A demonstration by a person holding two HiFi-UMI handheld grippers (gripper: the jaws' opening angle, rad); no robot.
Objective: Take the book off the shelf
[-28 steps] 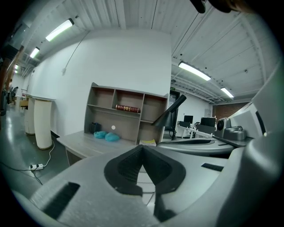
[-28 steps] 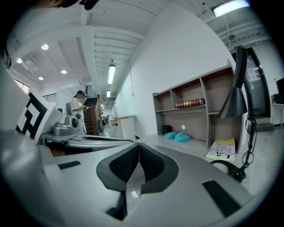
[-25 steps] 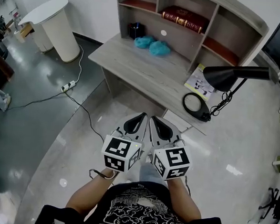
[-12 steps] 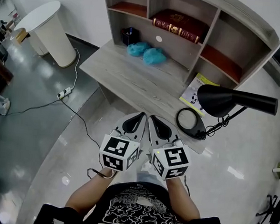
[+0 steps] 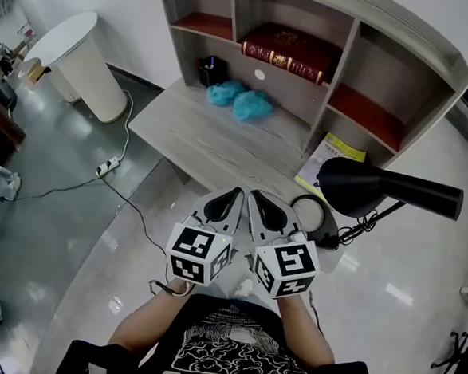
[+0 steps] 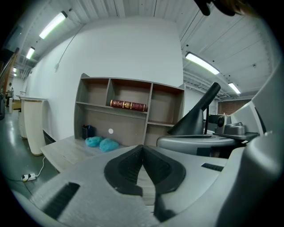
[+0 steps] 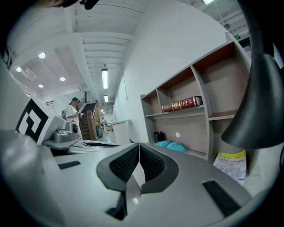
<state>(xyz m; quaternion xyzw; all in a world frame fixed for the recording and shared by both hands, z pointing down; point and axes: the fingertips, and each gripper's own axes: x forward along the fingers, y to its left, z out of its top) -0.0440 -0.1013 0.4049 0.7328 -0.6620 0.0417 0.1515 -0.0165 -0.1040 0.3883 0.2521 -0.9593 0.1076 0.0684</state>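
A dark red book (image 5: 287,53) with gold lettering lies flat in the middle compartment of the wooden shelf unit (image 5: 352,46) on the desk; it also shows as the book (image 6: 128,105) and the book (image 7: 182,103) in the gripper views. My left gripper (image 5: 238,194) and right gripper (image 5: 253,195) are held side by side in front of the desk, well short of the shelf. Both are shut and hold nothing, jaws touching at the tips.
A black desk lamp (image 5: 377,192) stands at the desk's right front, its shade reaching over the edge. Two teal fluffy balls (image 5: 240,99) and a dark cup (image 5: 211,69) sit on the desk (image 5: 197,136). A yellow-green booklet (image 5: 329,158) lies right. A white round table (image 5: 79,55) and a cable (image 5: 119,174) are left.
The view has moved closer to the desk and shelf; they sit lower and larger in the head view. Both grippers stay shut and side by side.
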